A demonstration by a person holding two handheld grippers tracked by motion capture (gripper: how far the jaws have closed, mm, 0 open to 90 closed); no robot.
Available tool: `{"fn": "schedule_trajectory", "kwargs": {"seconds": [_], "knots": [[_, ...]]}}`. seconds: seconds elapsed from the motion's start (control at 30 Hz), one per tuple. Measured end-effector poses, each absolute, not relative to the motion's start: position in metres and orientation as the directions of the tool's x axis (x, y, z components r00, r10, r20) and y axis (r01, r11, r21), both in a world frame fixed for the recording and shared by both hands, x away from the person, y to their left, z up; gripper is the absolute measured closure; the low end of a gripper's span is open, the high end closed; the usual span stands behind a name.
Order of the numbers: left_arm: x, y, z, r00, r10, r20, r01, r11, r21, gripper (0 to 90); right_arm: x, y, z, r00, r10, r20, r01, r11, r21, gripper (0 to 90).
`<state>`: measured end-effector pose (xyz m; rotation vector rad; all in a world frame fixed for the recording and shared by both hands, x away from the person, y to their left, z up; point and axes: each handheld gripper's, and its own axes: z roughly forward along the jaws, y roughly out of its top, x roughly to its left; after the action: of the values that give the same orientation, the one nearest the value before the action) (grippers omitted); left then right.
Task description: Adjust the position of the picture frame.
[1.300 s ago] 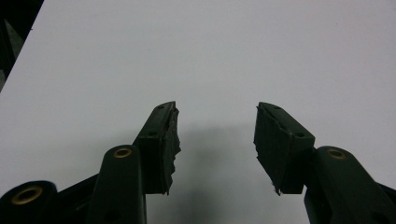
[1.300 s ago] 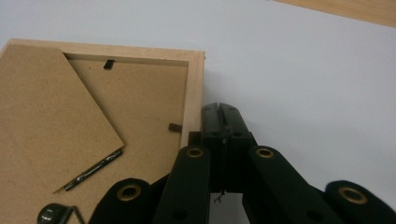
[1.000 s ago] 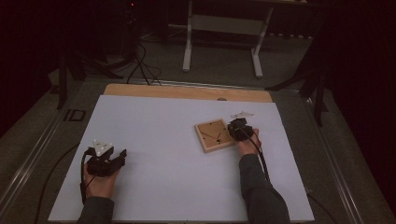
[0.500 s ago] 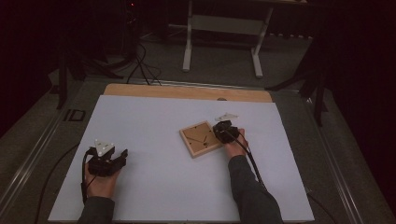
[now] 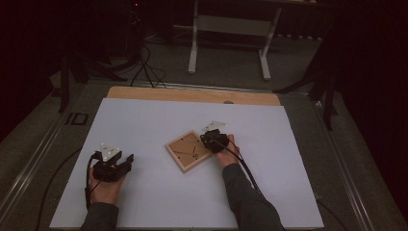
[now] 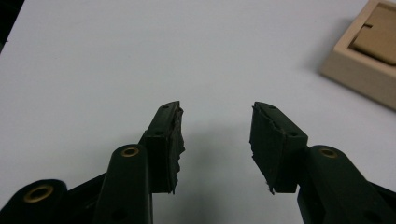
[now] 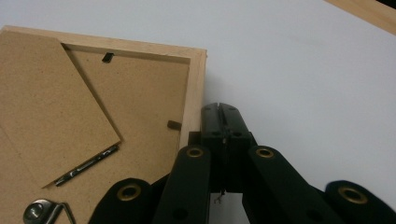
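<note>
The right tool [image 5: 210, 139], its jaws clenched together on nothing, is pressing against the right edge of the frame [image 5: 188, 150], which is lying face down near the middle of the white counter [image 5: 144, 120], back panel and stand upward. In the right gripper view the closed jaws are sitting just outside the wooden rim of the frame [image 7: 197, 88], touching it rather than gripping it, so the step in hand appears to be a sideways push or slide of the frame toward the left. The left tool [image 5: 111, 165], released with its jaws standing apart, is resting low at the near left of the counter, well apart from the frame; in the left gripper view a corner of the frame [image 6: 355, 74] is appearing at the far right. The next move probably calls for steady contact on the rim so that the frame slides without turning, or for opening the jaws to take the rim. Compared with the earlier frames, the frame and right tool are lying farther left and nearer; the left tool is resting much where it was.
</note>
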<state>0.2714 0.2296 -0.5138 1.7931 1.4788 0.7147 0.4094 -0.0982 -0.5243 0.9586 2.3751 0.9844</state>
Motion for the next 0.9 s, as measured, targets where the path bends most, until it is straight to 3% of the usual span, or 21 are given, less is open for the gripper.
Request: {"fn": "schedule_trajectory", "kwargs": {"seconds": [0.53,0.9], "knots": [[0.281,0.227,-0.518,0.25,0.967,-0.039,0.612,-0.126,0.781,60.0,0.388,-0.062,-0.525,-0.767,0.634,-0.1,0.375,0.568,0.733,89.8],[0.29,0.225,-0.52,0.303,0.953,-0.026,0.597,-0.168,0.784,68.8,0.377,-0.075,-0.503,-0.769,0.631,-0.102,0.346,0.545,0.763,89.7]]}}
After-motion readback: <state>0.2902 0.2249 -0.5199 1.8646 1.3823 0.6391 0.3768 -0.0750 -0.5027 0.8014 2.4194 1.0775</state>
